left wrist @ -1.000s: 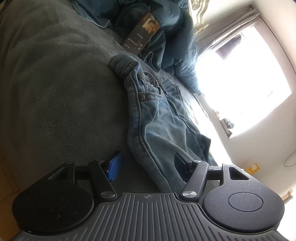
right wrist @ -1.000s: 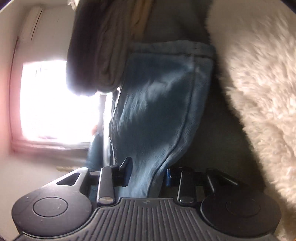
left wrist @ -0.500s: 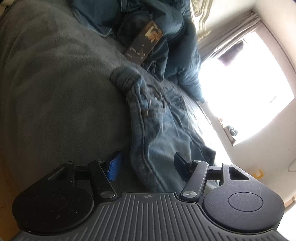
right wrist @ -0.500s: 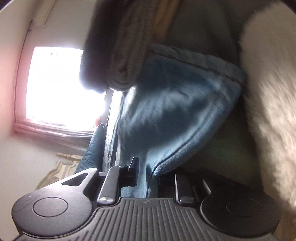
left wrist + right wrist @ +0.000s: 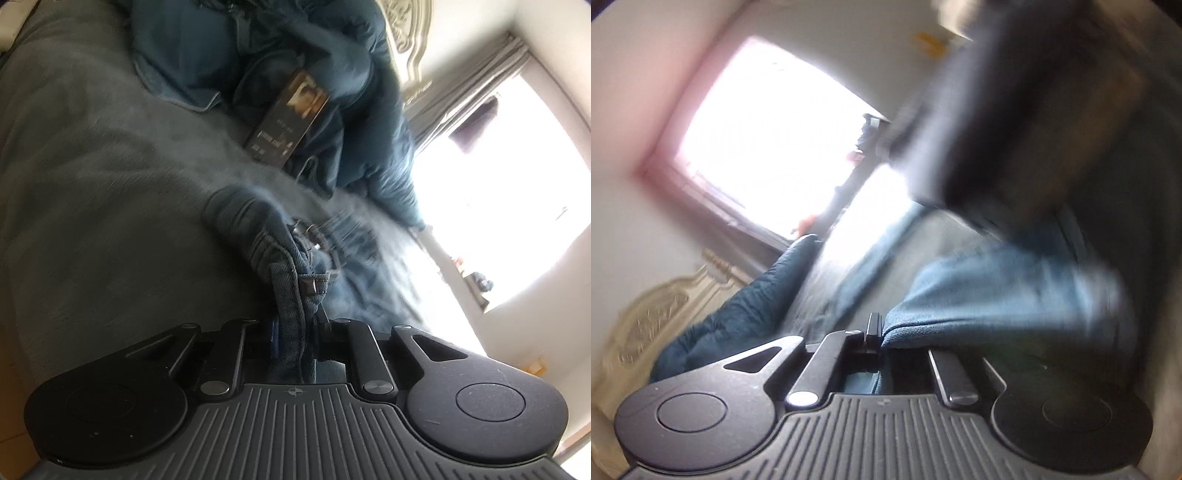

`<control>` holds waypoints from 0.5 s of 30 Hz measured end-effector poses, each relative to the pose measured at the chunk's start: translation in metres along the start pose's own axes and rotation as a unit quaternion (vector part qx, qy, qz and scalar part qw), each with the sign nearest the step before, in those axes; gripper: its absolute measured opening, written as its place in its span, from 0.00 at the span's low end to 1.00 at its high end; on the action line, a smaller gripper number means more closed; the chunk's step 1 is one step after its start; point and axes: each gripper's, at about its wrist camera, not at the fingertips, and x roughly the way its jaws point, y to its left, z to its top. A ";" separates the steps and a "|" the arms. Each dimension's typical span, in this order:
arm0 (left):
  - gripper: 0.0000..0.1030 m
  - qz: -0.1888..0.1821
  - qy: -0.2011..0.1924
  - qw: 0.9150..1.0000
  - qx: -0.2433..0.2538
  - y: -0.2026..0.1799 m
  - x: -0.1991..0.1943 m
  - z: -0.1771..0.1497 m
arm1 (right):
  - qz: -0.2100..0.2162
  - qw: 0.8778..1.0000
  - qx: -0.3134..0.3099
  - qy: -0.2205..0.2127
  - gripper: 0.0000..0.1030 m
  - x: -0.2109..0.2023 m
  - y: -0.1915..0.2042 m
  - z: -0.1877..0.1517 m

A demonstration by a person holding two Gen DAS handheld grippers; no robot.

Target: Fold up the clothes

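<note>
The jeans (image 5: 291, 258), lying on the bed (image 5: 92, 192), were pinched at the waistband by the left gripper (image 5: 295, 343) and at a leg edge by the right gripper (image 5: 882, 339), so a joint lift and fold-over seemed called for next.

Your L wrist cam sits right behind its hand-held gripper (image 5: 293, 341), tilted, facing across the bed (image 5: 92, 221) toward the window (image 5: 509, 206). R wrist cam: same closeness, blurred. Both share jeans (image 5: 295, 295), window, headboard (image 5: 646, 321).
</note>
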 end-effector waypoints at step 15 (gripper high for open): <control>0.11 -0.020 -0.024 0.999 0.031 -0.098 0.062 0.051 | 0.020 0.987 -0.161 -0.020 0.05 0.123 0.143 0.119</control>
